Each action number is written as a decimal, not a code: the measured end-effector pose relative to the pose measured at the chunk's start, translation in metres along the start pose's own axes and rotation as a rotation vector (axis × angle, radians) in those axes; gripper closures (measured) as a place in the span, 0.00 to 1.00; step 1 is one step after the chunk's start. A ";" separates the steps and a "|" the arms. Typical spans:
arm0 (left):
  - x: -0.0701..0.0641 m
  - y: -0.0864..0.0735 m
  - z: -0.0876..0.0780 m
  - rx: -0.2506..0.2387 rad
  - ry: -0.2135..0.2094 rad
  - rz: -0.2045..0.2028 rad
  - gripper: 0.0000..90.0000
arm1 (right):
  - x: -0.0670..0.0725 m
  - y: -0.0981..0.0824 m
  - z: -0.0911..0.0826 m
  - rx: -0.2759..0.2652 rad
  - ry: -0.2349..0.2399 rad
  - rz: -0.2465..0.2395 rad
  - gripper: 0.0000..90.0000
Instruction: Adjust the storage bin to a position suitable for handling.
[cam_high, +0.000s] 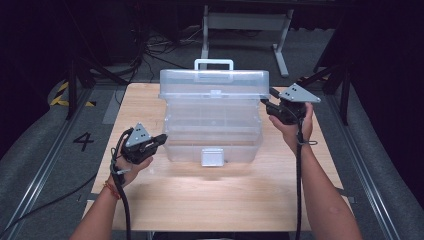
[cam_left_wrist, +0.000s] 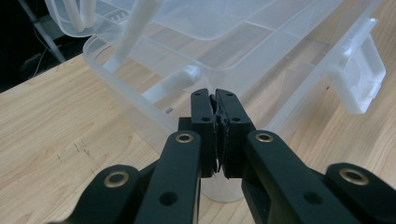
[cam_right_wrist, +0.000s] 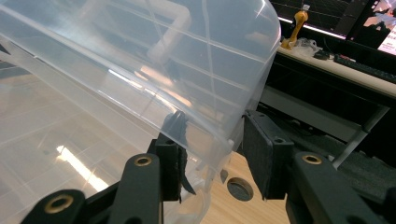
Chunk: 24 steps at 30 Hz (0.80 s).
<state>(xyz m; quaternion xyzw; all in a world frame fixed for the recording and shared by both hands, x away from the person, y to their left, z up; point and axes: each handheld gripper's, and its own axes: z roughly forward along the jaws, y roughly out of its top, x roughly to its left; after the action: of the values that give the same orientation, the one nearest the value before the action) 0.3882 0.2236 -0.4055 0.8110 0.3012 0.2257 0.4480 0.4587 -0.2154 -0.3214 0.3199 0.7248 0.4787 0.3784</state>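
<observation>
Wooden table fills centre of high view, dark floor around it, a "4" marked on the floor at left. Clear plastic toolbox sits mid-table, slightly above frame centre; its lid is raised, tilted up at the back, white carry handle on top, white latch hanging at the front wall. Inside, a divided tray shows through the clear walls.

Right gripper at right-centre of high view, held up at the lid's right end. In right gripper view the lid's corner edge runs between the two jaws; left jaw is behind the plastic, right jaw stands apart from it with a visible gap, so jaws parted, straddling the lid edge, not pressing.

Left gripper at lower left of high view, tips just beside the box's front-left corner. In left gripper view the jaws are closed tight together, nothing between them, tips right at the box's lower wall; contact can't tell.
</observation>
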 end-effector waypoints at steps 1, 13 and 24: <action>0.000 0.000 0.000 0.000 -0.001 0.003 0.97 | 0.000 0.001 0.001 0.001 -0.006 -0.005 0.68; 0.001 -0.001 0.001 -0.004 -0.015 0.003 0.97 | -0.011 0.011 0.015 0.002 -0.024 0.009 0.75; 0.003 -0.002 0.002 -0.015 -0.029 0.003 0.97 | -0.018 0.012 0.024 -0.014 -0.033 0.015 0.80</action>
<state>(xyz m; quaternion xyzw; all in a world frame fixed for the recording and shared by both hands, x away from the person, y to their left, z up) 0.3907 0.2250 -0.4077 0.8113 0.2917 0.2167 0.4579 0.4899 -0.2158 -0.3122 0.3305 0.7128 0.4809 0.3891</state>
